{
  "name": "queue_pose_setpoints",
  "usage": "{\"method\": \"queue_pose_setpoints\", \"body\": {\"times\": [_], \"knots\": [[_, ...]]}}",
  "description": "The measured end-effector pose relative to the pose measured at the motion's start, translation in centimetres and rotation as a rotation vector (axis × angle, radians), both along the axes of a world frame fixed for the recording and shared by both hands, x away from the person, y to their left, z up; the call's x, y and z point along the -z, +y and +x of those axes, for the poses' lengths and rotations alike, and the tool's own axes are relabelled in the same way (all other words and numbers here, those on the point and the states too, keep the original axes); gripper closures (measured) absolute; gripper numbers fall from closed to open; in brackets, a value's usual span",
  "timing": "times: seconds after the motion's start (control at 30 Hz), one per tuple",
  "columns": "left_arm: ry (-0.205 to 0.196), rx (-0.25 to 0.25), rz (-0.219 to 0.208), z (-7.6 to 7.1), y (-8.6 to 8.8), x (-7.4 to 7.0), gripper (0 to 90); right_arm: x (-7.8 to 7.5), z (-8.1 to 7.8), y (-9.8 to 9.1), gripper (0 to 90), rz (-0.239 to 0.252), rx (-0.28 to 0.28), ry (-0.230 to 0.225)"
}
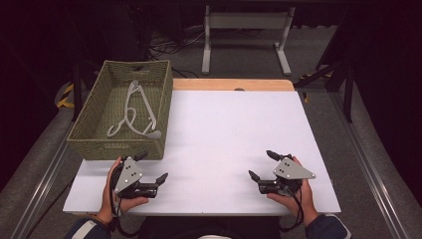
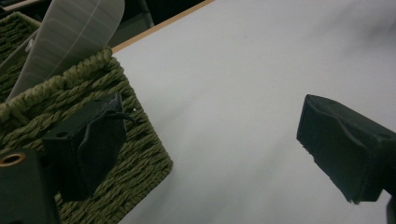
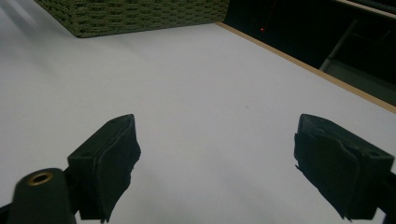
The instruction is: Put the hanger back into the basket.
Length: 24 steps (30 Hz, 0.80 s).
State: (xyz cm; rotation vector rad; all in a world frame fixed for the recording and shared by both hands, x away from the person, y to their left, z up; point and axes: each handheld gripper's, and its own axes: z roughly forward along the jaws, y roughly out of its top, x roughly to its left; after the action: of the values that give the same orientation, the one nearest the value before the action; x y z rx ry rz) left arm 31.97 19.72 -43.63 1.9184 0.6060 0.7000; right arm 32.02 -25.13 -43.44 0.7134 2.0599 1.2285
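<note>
Far left sits a green woven basket point(image 1: 121, 112) with what look like white hangers point(image 1: 134, 110) inside – hard to tell from up here. The left claw point(image 1: 152, 168) hovers just beside the basket's near corner, jaws spread wide, nothing between them. Across the white table point(image 1: 219, 134), the right claw point(image 1: 261, 165) – also wide and empty.

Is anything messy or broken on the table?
Nothing looks broken or spilled. The grey hangers lie jumbled in the green basket, one poking above its rim. Both grippers, left and right, are open and hold nothing.
</note>
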Motion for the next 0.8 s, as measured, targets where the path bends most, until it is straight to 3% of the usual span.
{"method": "queue_pose_setpoints", "body": {"times": [0.33, 0.5, 0.8], "knots": [[0.003, 0.011, 0.002, 0.10, -0.44, 0.17, 8.8, 0.16, -0.22, -0.27, 14.1, -0.009, 0.022, -0.024], [0.010, 0.015, -0.007, -0.01, -0.33, 0.32, 8.3, -0.16, -0.32, -0.29, 14.1, 0.013, 0.035, -0.033], [0.010, 0.022, -0.003, 0.02, -0.33, 0.30, 8.2, -0.28, -0.41, -0.03, 14.0, 0.012, 0.023, -0.040]]}}
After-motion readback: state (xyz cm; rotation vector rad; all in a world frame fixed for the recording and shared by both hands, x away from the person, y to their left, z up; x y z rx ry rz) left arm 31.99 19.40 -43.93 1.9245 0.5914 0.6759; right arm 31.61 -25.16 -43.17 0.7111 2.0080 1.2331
